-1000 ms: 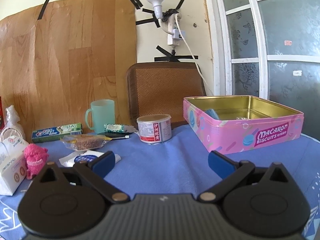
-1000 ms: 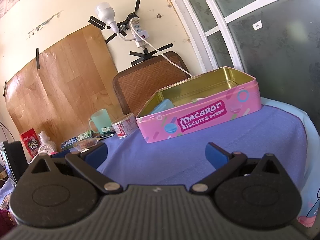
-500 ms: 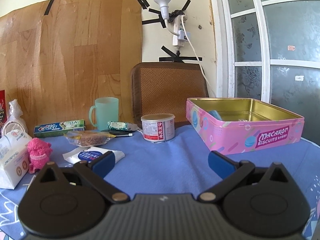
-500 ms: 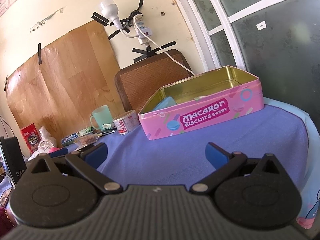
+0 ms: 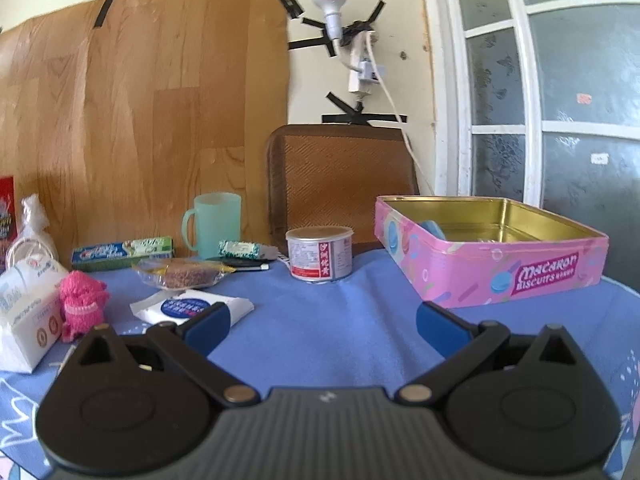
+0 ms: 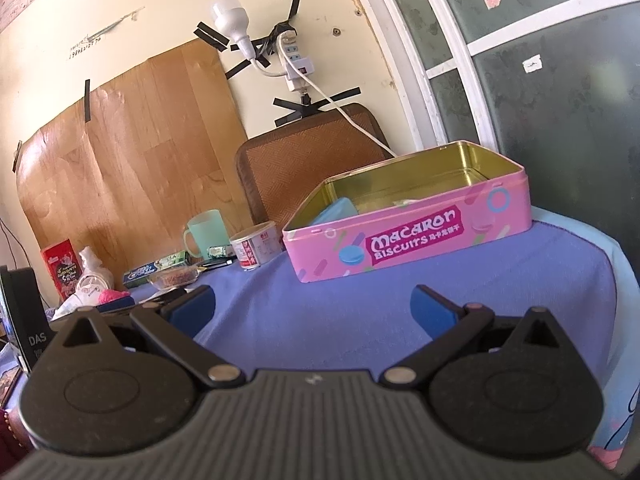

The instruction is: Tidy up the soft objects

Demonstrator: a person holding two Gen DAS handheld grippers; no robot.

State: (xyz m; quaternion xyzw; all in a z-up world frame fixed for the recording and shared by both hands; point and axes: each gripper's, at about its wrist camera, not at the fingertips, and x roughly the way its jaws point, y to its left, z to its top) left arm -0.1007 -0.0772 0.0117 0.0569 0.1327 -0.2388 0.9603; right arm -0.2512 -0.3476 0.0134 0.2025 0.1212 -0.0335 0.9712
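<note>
Both grippers, left gripper (image 5: 322, 326) and right gripper (image 6: 312, 308), hang wide and empty over the blue tablecloth (image 5: 320, 320). Best target: the pink knitted toy (image 5: 82, 304) near the cloth's left edge; pinch it mid-body, then carry it to the Macaron Biscuits tin (image 5: 492, 268) at the right edge.

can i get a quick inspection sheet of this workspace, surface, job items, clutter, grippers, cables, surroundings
Surface: blue cloth covers the table, slightly rumpled.
Job's things: pink knitted toy stands at left beside a white carton; white soft packet lies flat near the left fingertip; open pink biscuit tin at right holds a blue item.
Clutter: green mug, small can, toothpaste box, wrapped snack.
Grippers: left gripper and right gripper both open, holding nothing.
Cables: white cord runs down from the taped wall socket.
Surroundings: brown chair back, wood-pattern sheet taped to the wall, glass door at right.
</note>
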